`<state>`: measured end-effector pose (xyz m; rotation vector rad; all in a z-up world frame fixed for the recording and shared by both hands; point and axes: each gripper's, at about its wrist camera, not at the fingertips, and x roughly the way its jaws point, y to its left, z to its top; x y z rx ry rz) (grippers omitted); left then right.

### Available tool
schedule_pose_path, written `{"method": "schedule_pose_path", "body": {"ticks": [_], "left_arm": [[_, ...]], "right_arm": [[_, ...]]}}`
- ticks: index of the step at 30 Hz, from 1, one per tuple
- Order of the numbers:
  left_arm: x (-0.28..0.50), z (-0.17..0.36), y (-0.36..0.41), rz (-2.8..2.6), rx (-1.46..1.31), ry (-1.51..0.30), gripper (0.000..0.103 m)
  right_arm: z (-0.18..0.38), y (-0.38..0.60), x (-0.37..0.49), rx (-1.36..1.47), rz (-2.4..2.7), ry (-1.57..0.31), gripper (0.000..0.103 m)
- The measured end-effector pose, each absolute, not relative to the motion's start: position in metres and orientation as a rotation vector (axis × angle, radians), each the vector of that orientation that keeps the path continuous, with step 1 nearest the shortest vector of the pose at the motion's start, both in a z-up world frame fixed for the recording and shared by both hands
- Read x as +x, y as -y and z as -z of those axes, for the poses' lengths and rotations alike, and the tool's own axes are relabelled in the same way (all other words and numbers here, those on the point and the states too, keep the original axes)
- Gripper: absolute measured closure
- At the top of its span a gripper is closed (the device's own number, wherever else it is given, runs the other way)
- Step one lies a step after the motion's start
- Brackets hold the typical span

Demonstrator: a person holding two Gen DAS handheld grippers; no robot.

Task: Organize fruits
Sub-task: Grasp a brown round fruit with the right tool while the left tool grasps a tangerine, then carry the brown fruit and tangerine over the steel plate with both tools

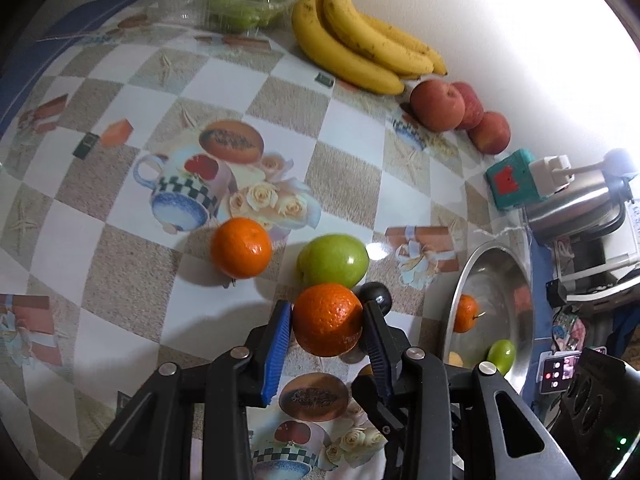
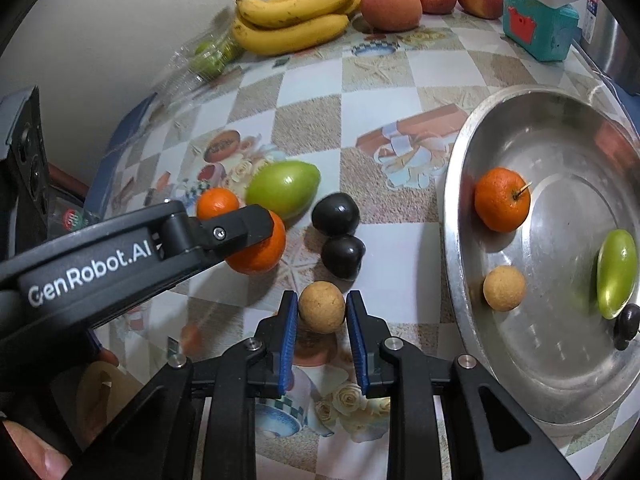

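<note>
the steel bowl (image 2: 472,152) already holds an orange, a green fruit, a tan ball and a dark plum. the left gripper (image 1: 326,320) is clenched on an orange (image 1: 328,318), the right gripper (image 2: 322,312) on a tan round fruit (image 2: 321,307), both just above the table. left outside: one orange, a green apple (image 2: 282,188), two plums (perhaps also bananas and red apples by the wall). the tablecloth (image 1: 120,280) is checkered, glossy.
</note>
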<state>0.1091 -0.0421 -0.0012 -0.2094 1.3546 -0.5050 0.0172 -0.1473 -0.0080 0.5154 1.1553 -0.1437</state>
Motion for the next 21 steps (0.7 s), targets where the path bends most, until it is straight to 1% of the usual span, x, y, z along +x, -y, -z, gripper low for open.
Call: {"method": "schedule_pose_path", "body": {"ticks": [12, 21], "left_arm": [[0.106, -0.033, 0.033, 0.510, -0.246, -1.256, 0.064], [0.098, -0.037, 0.042, 0.530, -0.217, -1.246, 0.064]], "right_arm": [[-0.024, 0.160, 0.005, 0.546, 0.162, -1.037, 0.077], [-0.030, 0.187, -0.010, 0.584, 0.240, -1.002, 0.077]]}}
